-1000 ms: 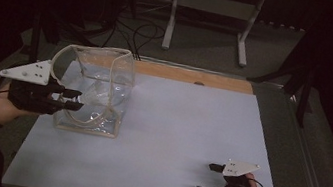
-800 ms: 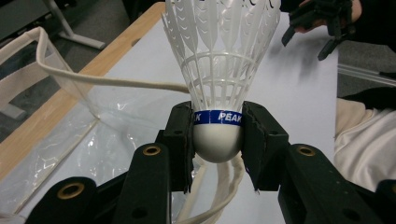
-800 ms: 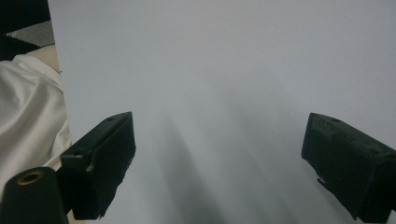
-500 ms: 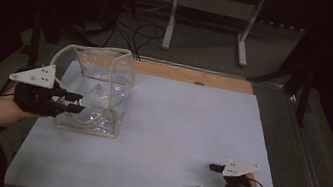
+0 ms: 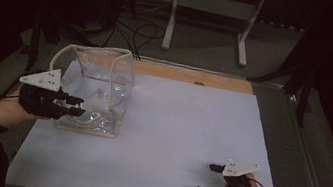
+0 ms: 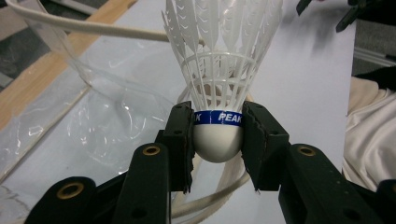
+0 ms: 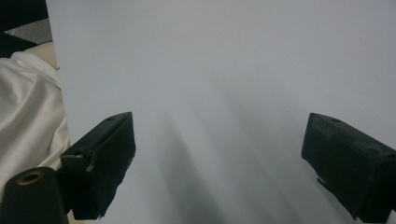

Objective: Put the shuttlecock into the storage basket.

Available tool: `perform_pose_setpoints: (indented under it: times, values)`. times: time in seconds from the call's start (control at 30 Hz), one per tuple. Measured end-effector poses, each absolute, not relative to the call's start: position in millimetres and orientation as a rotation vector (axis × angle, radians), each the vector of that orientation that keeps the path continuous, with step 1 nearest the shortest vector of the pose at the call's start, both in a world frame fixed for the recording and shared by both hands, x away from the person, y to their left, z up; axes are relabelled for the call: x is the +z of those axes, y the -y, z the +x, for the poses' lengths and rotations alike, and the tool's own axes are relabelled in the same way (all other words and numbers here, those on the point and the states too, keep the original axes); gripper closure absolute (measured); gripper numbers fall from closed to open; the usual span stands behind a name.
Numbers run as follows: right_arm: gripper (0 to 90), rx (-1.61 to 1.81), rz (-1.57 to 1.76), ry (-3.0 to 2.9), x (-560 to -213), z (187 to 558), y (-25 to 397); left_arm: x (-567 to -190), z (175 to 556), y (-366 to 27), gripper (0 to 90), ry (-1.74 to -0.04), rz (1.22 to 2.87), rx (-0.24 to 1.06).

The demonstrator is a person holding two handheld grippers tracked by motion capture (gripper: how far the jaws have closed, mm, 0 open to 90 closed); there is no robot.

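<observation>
High view: left gripper (image 5: 76, 107) at the near wall of a clear plastic bag (image 5: 99, 88) on the white table (image 5: 187, 142); its load is probably too small to make out. Right gripper (image 5: 210, 180) rests at the near right edge, jaws spread.

Left gripper view: jaws clamp the white cork of a shuttlecock (image 6: 218, 93), feathers up.

Right gripper view: jaws apart over bare table.

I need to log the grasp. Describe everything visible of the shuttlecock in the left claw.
The shuttlecock is white, with a rounded, smooth base and a skirt of feather-shaped vanes that looks like plastic. A blue band around the base reads PEAK. It stands skirt up in the left gripper view, intact, pinched at the base between both jaws of the left claw, beside the clear plastic bag.
</observation>
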State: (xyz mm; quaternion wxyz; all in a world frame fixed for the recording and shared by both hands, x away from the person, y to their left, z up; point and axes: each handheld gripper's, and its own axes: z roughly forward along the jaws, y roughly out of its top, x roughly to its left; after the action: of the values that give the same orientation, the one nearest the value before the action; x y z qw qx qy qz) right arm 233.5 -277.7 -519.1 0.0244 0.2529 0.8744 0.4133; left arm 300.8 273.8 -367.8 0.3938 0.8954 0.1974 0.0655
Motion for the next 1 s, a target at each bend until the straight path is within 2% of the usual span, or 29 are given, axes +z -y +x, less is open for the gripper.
perform_pose_setpoints:
  times: [0.3, 0.37, 0.4, 0.63, 0.8, 1.0]
  values:
    - [9.8, 1.269, 0.784, -2.710, -519.8, 233.5, 277.7, -372.0, 301.9, -273.3, 64.0, -0.523, 2.293, 0.143]
    - [9.8, 1.267, 0.786, -2.709, -519.9, 233.6, 277.9, -372.4, 301.8, -272.7, 60.5, -0.524, 2.298, 0.131]
    - [9.8, 1.266, 0.788, -2.709, -519.9, 233.6, 278.1, -372.6, 301.3, -272.0, 56.0, -0.529, 2.304, 0.134]
    - [9.8, 1.261, 0.791, -2.714, -520.2, 233.5, 277.8, -370.9, 299.8, -271.7, 48.8, -0.526, 2.292, 0.137]
    - [9.8, 1.261, 0.788, -2.713, -520.4, 233.8, 278.0, -369.4, 298.8, -267.4, 31.9, -0.550, 2.308, 0.140]
    - [9.8, 1.261, 0.786, -2.714, -520.1, 233.5, 277.9, -367.2, 298.3, -263.0, 21.4, -0.552, 2.302, 0.153]
